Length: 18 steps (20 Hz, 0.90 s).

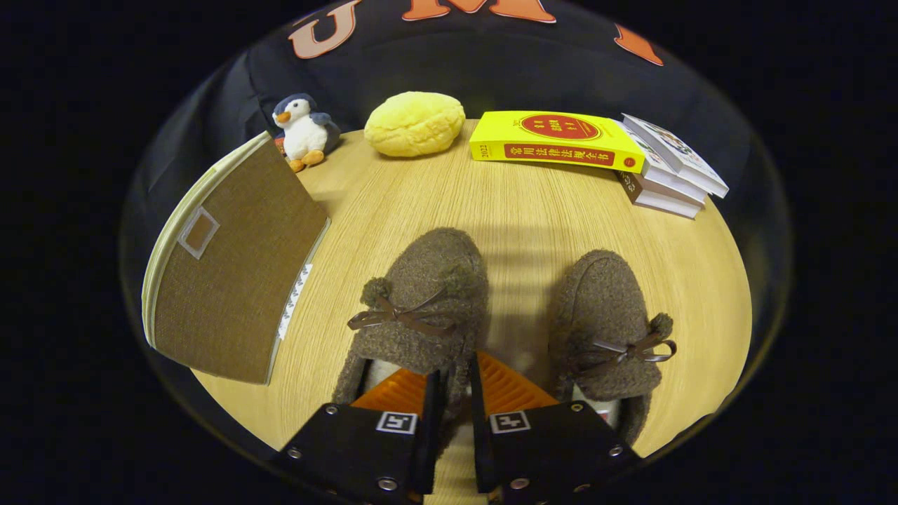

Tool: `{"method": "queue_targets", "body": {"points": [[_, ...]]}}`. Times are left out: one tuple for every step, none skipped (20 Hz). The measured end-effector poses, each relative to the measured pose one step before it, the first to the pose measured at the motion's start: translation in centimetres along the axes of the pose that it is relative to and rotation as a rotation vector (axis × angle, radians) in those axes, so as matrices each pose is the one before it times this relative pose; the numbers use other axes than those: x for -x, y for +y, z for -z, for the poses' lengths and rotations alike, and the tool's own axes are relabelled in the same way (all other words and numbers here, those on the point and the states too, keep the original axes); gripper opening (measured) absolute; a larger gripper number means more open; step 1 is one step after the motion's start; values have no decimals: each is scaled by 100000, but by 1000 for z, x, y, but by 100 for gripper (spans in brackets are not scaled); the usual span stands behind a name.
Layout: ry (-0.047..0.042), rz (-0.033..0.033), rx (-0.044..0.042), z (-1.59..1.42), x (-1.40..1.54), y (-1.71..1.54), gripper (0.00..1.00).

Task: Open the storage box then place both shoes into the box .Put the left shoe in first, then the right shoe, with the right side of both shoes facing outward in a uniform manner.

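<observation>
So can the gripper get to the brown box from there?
Probably yes. The gripper is pinched on the side wall of the left shoe, so it is busy now. The brown box lies just beside that shoe, with bare table between them.

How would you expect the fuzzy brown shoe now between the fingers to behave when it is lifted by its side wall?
The gripper pinches the left shoe at its side wall. Its fleecy fabric looks soft, so it may sag or twist. It seems light, and the fuzzy surface should resist slipping.

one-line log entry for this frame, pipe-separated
gripper: shut on left shoe side wall | right shoe: on table, untouched | storage box: lid shut, left of shoes
</observation>
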State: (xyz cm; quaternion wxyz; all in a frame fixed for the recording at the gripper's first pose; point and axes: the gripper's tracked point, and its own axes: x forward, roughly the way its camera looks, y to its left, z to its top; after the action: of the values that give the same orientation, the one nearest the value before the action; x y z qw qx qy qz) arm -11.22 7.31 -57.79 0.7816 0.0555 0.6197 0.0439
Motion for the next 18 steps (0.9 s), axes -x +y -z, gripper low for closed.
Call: {"method": "queue_targets", "body": {"points": [[165,419,-304,1,58,48,20],[54,754,-496,-98,-1,-137,14],[541,602,-1110,23,88,-129,11],[-45,-251,-2240,-270,313,188,7],[-928,-661,-2400,-410,410,475,5],[-916,-1075,-1653,-574,634,569,4],[-1511,363,583,-584,786,446,4],[-2029,920,2555,-808,931,295,4],[-1760,-90,2072,-867,1111,656,4],[-2097,-1049,60,-1059,1104,844,4],[-1396,-1733,-1422,-999,1091,1165,4],[-1544,-1979,-2096,-973,1063,1055,4],[-1648,-1728,-1466,-1191,1078,1172,4],[-1703,-1178,-502,-1050,942,971,4],[-1227,-568,569,-969,843,970,4],[-877,-692,978,-871,734,936,4],[-608,-338,497,-719,594,974,4],[-638,-966,-40,-674,568,1203,4]]}}
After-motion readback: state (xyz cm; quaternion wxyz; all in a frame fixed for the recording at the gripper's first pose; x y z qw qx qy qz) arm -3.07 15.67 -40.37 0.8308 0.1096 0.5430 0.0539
